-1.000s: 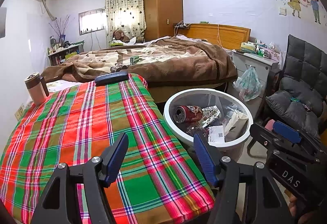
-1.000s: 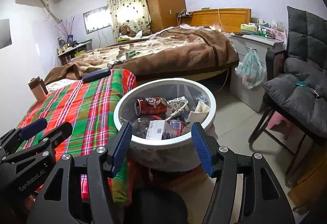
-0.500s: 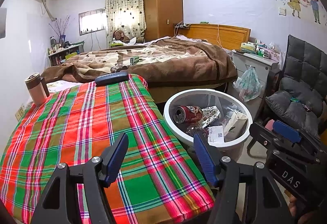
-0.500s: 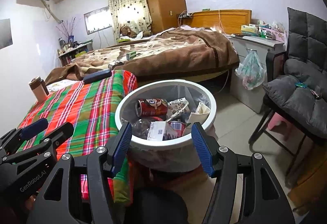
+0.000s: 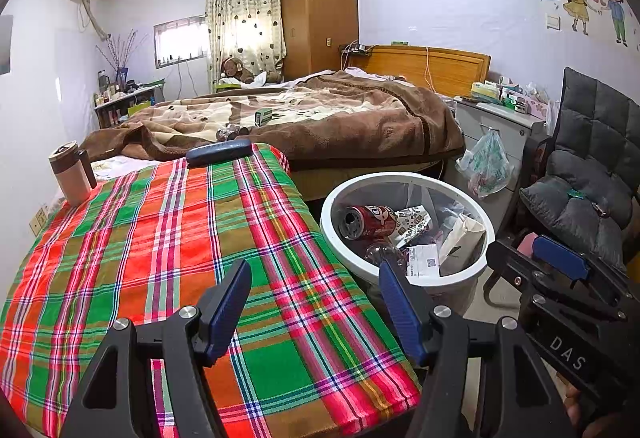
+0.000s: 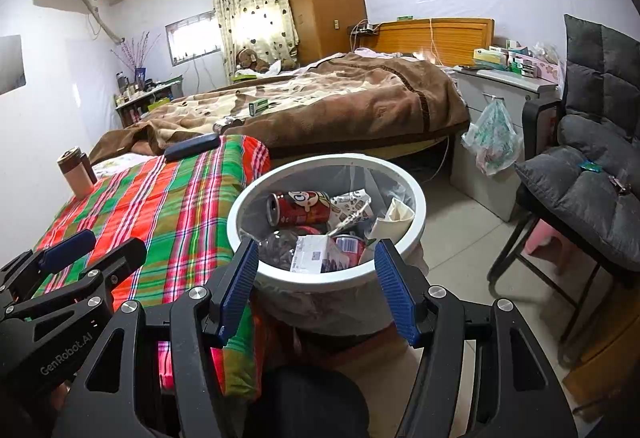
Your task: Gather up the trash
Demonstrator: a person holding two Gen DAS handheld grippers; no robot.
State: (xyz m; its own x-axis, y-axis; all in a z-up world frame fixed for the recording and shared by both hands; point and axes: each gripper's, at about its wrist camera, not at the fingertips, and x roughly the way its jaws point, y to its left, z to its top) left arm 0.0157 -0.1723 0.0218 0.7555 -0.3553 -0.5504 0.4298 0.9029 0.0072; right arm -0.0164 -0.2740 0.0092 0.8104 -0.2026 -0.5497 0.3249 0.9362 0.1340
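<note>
A round white trash bin stands on the floor beside the plaid-covered table. Inside it lie a red can, a paper carton, crumpled wrappers and a clear bottle. My left gripper hovers open over the table's near corner, nothing between its blue pads. My right gripper is open just in front of the bin's near rim, holding nothing. Each gripper appears at the edge of the other's view.
A tumbler and a dark case sit at the table's far end. Behind is a bed with a brown blanket bearing a small green box. A plastic bag hangs on a cabinet; a grey chair stands right.
</note>
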